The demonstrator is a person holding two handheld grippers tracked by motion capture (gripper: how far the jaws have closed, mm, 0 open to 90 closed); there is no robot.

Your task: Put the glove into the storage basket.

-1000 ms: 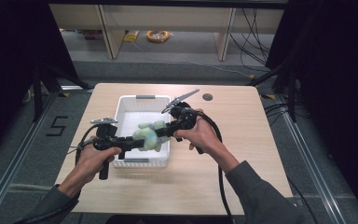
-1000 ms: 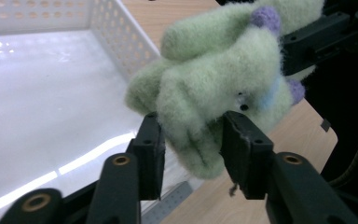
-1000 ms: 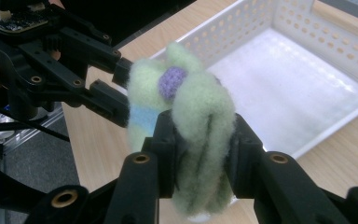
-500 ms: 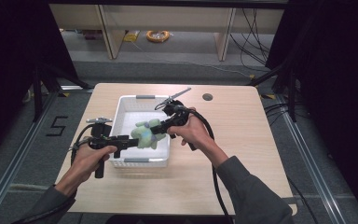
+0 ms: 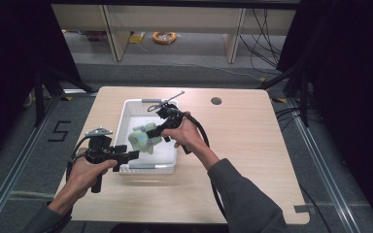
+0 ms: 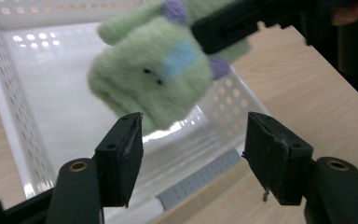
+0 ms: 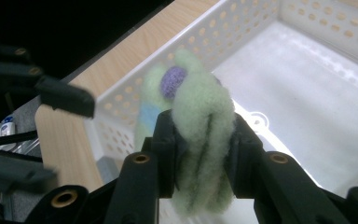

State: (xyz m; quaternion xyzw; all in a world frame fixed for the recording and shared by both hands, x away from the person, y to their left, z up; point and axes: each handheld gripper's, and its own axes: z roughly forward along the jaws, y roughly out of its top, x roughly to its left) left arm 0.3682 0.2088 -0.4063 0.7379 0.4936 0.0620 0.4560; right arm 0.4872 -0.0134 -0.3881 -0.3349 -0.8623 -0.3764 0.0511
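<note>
We see a light wooden surface [image 5: 252, 160] with rounded corners, and on its left half stands a white perforated plastic basket [image 5: 126, 114] of rectangular shape. The basket's floor is bare.

Above the near part of this basket hangs a soft green plush toy [image 5: 143, 138] with purple round spots and a pale blue patch on its face. It does not touch the basket floor; it is in the air, just over the near wall.

The right tongs [image 5: 156, 136] come from the far right side and pinch the plush toy firmly. In the right gripper view the two black jaws press deep into the green fleece [image 7: 200, 140], so the body bulges between them.

The left tongs [image 5: 131, 155] are at the near left corner of the basket, over its near wall. Their jaws have just been opening and now stand spread. In the left gripper view the toy [image 6: 154, 79] hangs in front of the jaws, and the pads [image 6: 133, 149] do not press on it.
</note>
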